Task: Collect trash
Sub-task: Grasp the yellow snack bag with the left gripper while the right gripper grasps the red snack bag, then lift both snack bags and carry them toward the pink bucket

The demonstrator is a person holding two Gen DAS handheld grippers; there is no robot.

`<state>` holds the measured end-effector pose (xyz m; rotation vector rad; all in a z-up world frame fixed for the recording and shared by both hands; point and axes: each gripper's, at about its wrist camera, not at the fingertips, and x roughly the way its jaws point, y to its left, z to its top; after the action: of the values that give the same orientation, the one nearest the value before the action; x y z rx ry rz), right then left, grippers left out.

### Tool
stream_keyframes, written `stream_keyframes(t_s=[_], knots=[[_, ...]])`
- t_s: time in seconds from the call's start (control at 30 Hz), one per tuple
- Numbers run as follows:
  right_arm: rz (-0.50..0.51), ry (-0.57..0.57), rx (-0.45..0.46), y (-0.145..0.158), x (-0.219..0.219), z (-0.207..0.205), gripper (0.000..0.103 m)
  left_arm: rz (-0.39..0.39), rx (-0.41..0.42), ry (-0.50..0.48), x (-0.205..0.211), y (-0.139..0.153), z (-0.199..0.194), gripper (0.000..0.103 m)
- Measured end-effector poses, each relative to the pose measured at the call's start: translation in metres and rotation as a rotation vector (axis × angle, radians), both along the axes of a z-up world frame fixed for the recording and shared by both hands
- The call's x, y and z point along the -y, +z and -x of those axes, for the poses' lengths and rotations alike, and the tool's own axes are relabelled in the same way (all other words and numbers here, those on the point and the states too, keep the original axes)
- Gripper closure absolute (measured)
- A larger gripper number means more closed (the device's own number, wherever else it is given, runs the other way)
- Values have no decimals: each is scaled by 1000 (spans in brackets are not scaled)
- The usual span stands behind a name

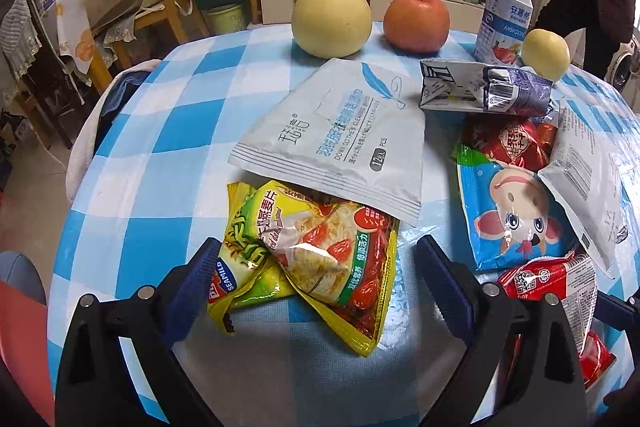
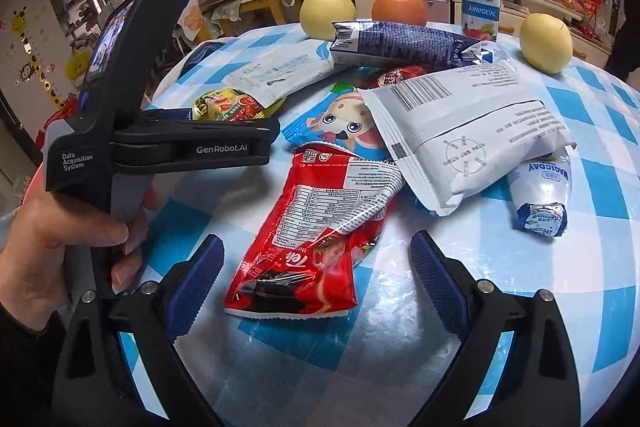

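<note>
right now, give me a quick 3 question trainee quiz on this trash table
1. True or false: the right gripper is clamped on the red wrapper.
2. What lies between the left gripper's open jaws? A) yellow oatmeal packet B) a banana peel C) a glass jar
3. Name the upright item beside the red apple.

Key: 1 false, jaws open. 2 A. 3 the yogurt bottle.

Checked table (image 1: 132, 163): wrappers (image 1: 312, 251), fruit (image 1: 330, 23), bottle (image 1: 506, 19).

Wrappers (image 1: 320, 251) before fruit (image 1: 331, 20) (on table (image 1: 132, 187))
</note>
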<state>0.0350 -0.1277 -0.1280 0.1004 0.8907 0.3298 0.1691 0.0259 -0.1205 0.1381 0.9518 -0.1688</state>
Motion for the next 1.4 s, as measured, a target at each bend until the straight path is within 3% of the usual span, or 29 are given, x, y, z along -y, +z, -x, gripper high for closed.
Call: stream_keyframes(t_s=[0.63, 0.67, 0.8, 0.93, 1.0, 1.2, 1.4], knots=[[-39, 20, -5, -1, -1, -7, 9, 5, -3, 0, 0, 0, 0, 8], [-42, 20, -4, -1, -1, -7, 10, 5, -3, 0, 0, 0, 0, 8], [-35, 19, 5, 0, 1, -6, 40, 15, 6, -4, 0, 0, 0, 17], [-36, 15, 5, 0, 3, -5, 50, 21, 14, -18, 1, 0, 1, 24], [-49, 15, 2, 0, 4, -5, 62, 19, 21, -25, 2, 1, 2, 33], [-77, 25, -3, 0, 5, -2, 67, 10, 27, -40, 3, 5, 10, 47], [-91, 28, 0, 1, 8, 0, 69, 37, 21, -33, -3, 9, 18, 51]])
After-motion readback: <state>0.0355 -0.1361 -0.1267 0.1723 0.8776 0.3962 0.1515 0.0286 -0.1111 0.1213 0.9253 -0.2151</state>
